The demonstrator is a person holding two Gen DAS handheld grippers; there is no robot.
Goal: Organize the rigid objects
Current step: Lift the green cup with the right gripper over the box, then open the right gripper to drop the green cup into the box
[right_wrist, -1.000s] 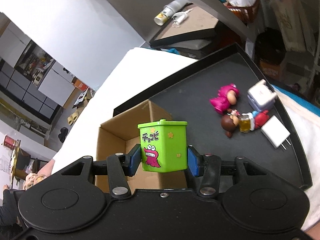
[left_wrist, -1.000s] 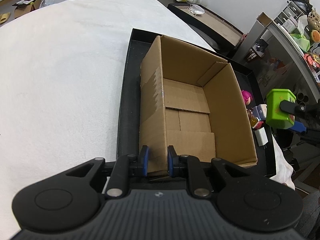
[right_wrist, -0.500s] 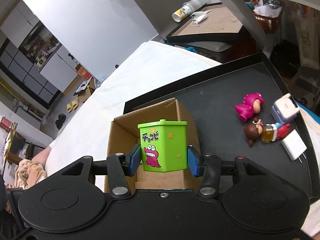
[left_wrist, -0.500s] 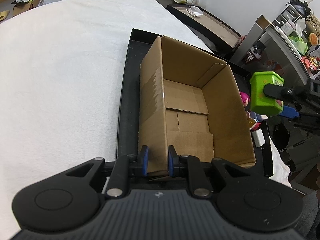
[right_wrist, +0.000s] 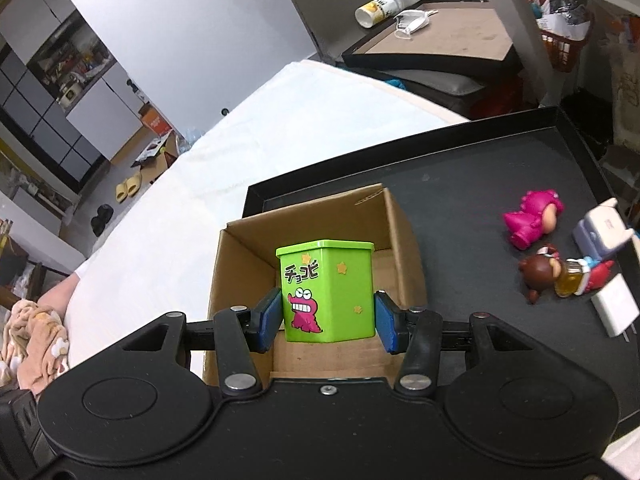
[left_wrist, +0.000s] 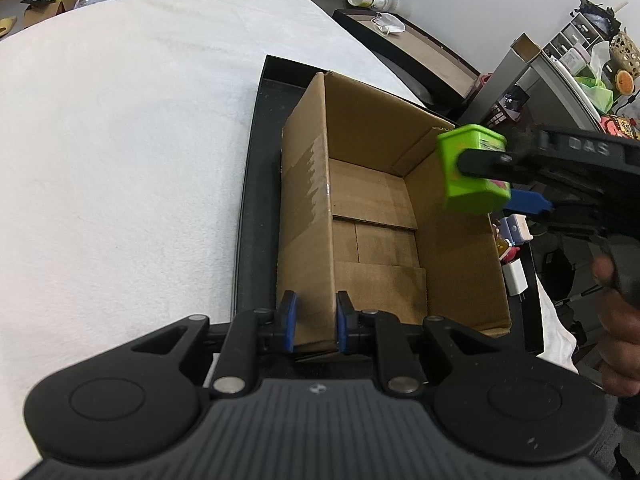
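An open cardboard box (left_wrist: 372, 216) stands on a black tray (left_wrist: 256, 184). My left gripper (left_wrist: 314, 318) is shut on the box's near left wall. My right gripper (right_wrist: 326, 316) is shut on a green tin with a pink crocodile print (right_wrist: 326, 288) and holds it over the box's right wall; the tin also shows in the left wrist view (left_wrist: 472, 168). The box (right_wrist: 248, 268) is empty inside.
On the tray (right_wrist: 480, 176) right of the box lie a pink figure (right_wrist: 532, 220), a brown-haired figure (right_wrist: 556, 274), a small white-purple cube (right_wrist: 600, 232) and a white charger (right_wrist: 616, 306). White cloth (left_wrist: 120, 140) covers the table left of the tray.
My right gripper has carried the green tin leftward from beside the box to above its right wall. The left gripper and box have not moved.
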